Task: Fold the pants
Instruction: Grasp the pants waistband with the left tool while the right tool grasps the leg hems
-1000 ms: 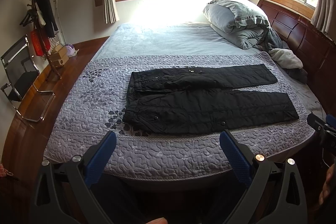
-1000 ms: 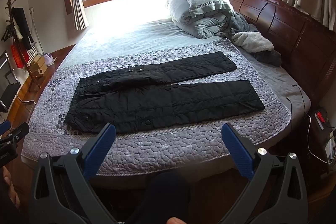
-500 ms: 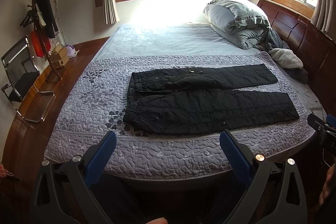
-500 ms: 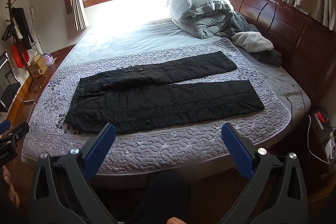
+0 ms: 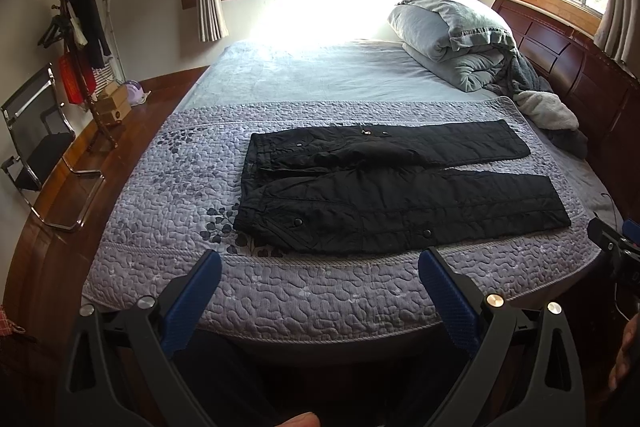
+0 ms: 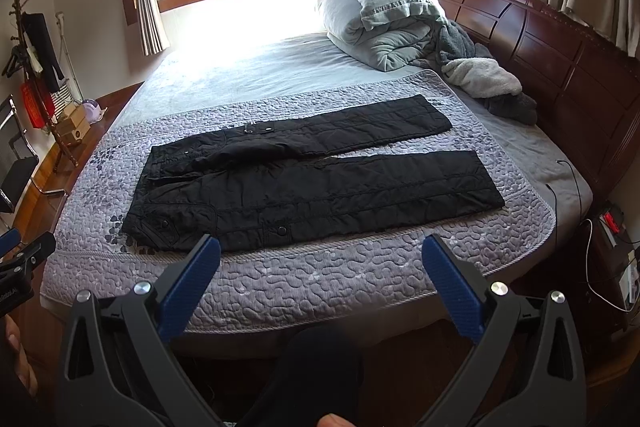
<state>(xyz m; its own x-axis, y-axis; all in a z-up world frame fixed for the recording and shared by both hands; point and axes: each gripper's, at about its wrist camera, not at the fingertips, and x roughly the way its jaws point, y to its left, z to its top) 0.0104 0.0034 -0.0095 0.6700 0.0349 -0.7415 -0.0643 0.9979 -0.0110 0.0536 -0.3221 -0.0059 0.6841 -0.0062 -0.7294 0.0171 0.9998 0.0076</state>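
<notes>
Nothing had shifted since the earlier frames: both tools hung in the same spot short of the bed's near edge, and the pants had not been touched.

From the left wrist view, the left gripper [image 5: 318,269] had its blue-padded fingers [image 5: 192,301] spread wide with nothing between them, poised above the quilted purple bedspread [image 5: 320,301]. The black pants [image 5: 384,195] lay flat on that bedspread just past the fingertips toward 12 o'clock, waistband toward 9 o'clock and both legs running out toward 3 o'clock, the farther leg angled slightly away from the nearer one. A folded grey duvet [image 5: 452,35] sat at about 1 o'clock against the dark wooden headboard [image 5: 580,75]. A coat rack [image 5: 76,39] stood at 10 o'clock by the wall, with a metal chair [image 5: 34,143] beside it at 9 o'clock. Part of the right gripper [image 5: 612,247] showed at the 3 o'clock edge.

From the right wrist view, the right gripper [image 6: 320,259] was likewise spread wide and held nothing. The pants [image 6: 312,187] lay straight ahead at 12 o'clock, the nearer leg's hem reaching toward 2 o'clock. The left gripper [image 6: 24,259] appeared at the 9 o'clock edge, well apart from the cloth.
</notes>
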